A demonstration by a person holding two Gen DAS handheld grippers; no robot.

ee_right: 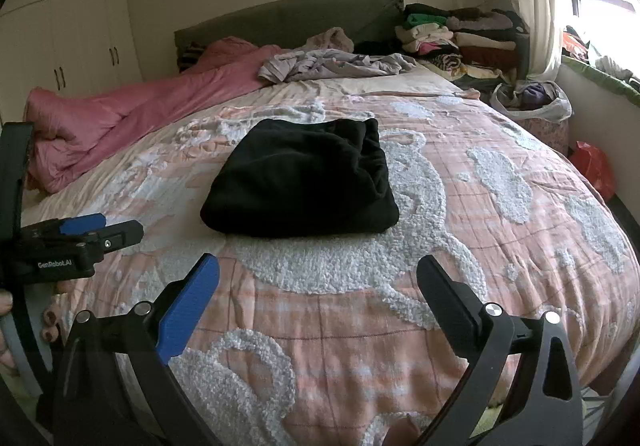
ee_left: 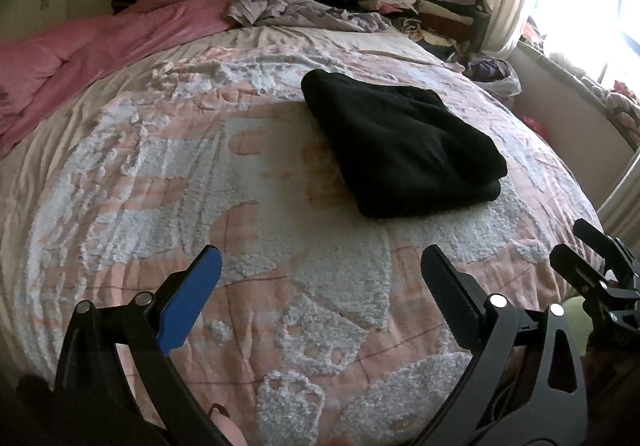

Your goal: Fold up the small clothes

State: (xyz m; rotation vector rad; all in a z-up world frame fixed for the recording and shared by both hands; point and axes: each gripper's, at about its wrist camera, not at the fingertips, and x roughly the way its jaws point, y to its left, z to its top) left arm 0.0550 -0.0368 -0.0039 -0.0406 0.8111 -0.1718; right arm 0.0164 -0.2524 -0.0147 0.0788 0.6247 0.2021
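Reading "GenRobot.AI", left gripper, wide open and empty like right gripper, near folded black garment.

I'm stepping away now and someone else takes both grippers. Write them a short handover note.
Left gripper: jaws open, empty, above the near part of the bedspread.
Right gripper: jaws open, empty, beside it.
Black garment: lies folded in a compact stack mid-bed, neither gripper touching it.
Done: this piece looks folded.
Left: loose lilac clothes lie crumpled near the headboard; probably next. Folded stacks sit at the far right corner.
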